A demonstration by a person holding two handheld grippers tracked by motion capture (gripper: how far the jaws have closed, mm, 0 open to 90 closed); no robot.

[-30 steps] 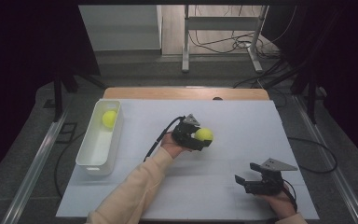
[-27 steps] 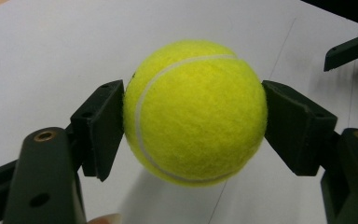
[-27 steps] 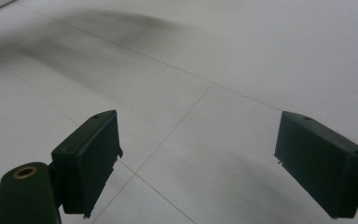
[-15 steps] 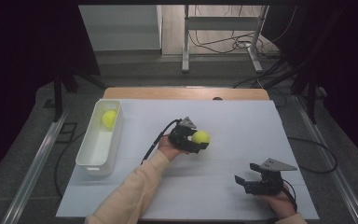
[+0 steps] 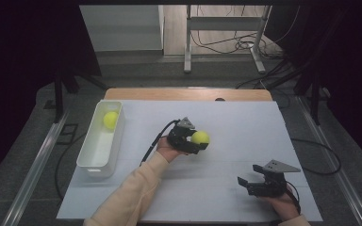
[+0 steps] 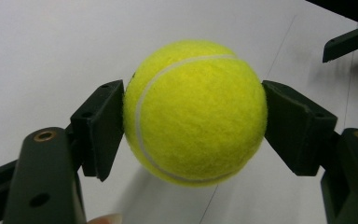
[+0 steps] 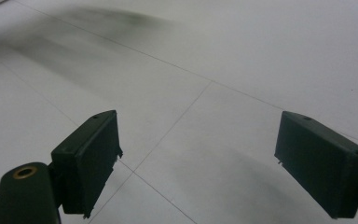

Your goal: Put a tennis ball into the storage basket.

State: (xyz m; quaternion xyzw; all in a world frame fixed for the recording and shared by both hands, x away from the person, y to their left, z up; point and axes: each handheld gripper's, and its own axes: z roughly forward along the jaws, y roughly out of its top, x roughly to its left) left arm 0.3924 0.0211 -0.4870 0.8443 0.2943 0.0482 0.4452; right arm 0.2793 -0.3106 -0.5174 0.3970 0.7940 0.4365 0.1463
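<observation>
The left gripper (image 5: 195,141) holds a yellow tennis ball (image 5: 200,137) near the middle of the white table (image 5: 245,117). In the left gripper view both pads press against opposite sides of the tennis ball (image 6: 196,112), and a shadow lies beneath it on the sheet, so the ball appears lifted clear of the surface (a judgement from the shadow, not a certainty). The grip looks centred, with the seam running across the face.

The right gripper (image 5: 252,183) rests low at the near right corner of the table, well apart from the ball. Its jaws stand wide with nothing between them; its own view shows bare table past the pads.

A white bin (image 5: 96,157) sits along the left edge of the table, with a second yellow ball (image 5: 111,119) lying in its far end.

Assessment: the step in hand is the carry, the ball having been secured and the bin being the probable destination. The next move calls for a leftward travel across the table, high enough to clear the bin's near wall, then a release over the free part of the bin rather than on top of the ball already there. The right gripper has no evident part in it.
</observation>
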